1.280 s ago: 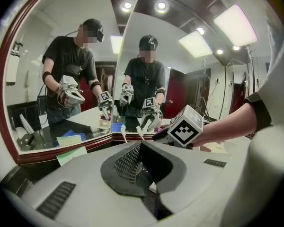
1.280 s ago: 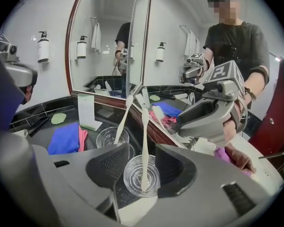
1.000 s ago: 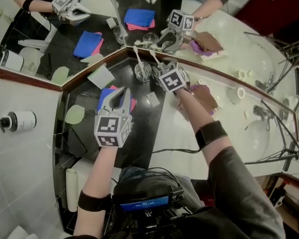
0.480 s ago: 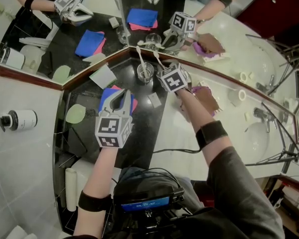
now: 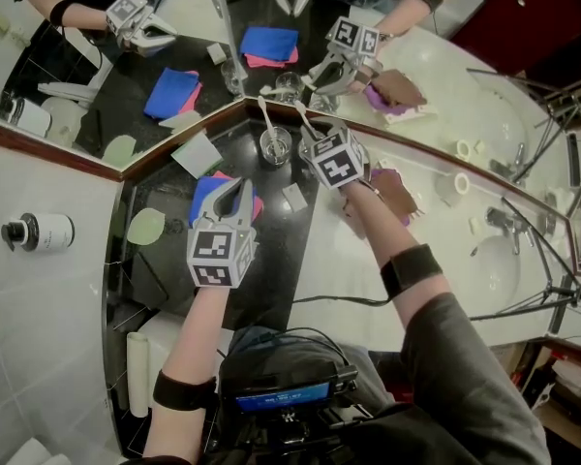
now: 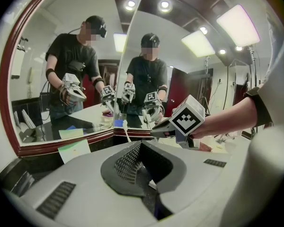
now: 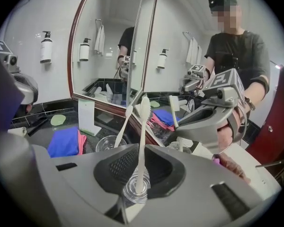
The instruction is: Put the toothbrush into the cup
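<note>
Currently, on my far left, a soap bottle (image 5: 41, 232) hangs on the white wall, and a green pad (image 5: 145, 225) lies at the near edge of the black counter (image 5: 271, 250). Next comes the left gripper (image 5: 236, 188). Its own view shows me the jaws pressed together with nothing between them. From the head view it sits over a blue cloth (image 7: 64, 142) with a pink one peeking out underneath. A white card (image 5: 196, 152) stands just beyond, near the red-framed mirror. In the mirror corner I see a clear cup (image 5: 276, 146) on the counter, with the other toothbrush (image 5: 267, 122) leaning in it, bristles up. Just to the right of that cup is the right gripper (image 7: 142, 148). Its jaws have just been closing and now pinch a white toothbrush (image 7: 143, 117) low on the handle. That brush stands nearly upright, with the bristle end well above the jaws. Through the gap under the jaws I see what looks like a second cup (image 7: 128, 193), clear and round. The handle's lower end shows over its mouth, but I cannot tell whether the tip is inside it or above it. The toothbrush is beside the corner cup, not in it. Further right, a brown and purple cloth (image 5: 397, 190) lies on the white counter, partly behind the forearm. Beyond that are the tap (image 5: 504, 223) and the sink (image 5: 489, 274).
</note>
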`<state>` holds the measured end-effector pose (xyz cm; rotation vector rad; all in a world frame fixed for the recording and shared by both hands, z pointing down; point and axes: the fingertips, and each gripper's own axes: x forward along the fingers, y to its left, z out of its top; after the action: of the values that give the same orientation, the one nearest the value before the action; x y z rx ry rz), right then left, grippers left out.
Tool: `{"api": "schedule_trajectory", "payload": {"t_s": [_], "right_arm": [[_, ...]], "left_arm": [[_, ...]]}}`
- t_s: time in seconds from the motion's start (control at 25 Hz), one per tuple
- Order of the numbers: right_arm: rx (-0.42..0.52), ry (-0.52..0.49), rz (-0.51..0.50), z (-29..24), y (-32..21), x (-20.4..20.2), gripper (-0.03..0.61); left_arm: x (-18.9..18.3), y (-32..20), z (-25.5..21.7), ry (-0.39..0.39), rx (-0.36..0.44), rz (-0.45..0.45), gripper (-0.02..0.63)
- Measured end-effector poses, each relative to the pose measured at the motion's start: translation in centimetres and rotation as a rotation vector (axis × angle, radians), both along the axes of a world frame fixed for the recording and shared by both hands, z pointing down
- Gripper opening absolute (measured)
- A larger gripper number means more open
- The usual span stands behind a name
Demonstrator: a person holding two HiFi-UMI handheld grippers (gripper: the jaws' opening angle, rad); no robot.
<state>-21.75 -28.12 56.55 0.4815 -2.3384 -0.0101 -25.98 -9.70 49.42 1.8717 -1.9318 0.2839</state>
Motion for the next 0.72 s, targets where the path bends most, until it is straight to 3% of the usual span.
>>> {"api": "schedule_trajectory", "payload": {"t_s": [0.72], "right_arm": [[0.063,-0.182,0.053,-10.5,7.9,7.8,0.064]], "left_arm": [[2.8,1.5,-2.4,-0.042,0.043,0.046,0.000]]}}
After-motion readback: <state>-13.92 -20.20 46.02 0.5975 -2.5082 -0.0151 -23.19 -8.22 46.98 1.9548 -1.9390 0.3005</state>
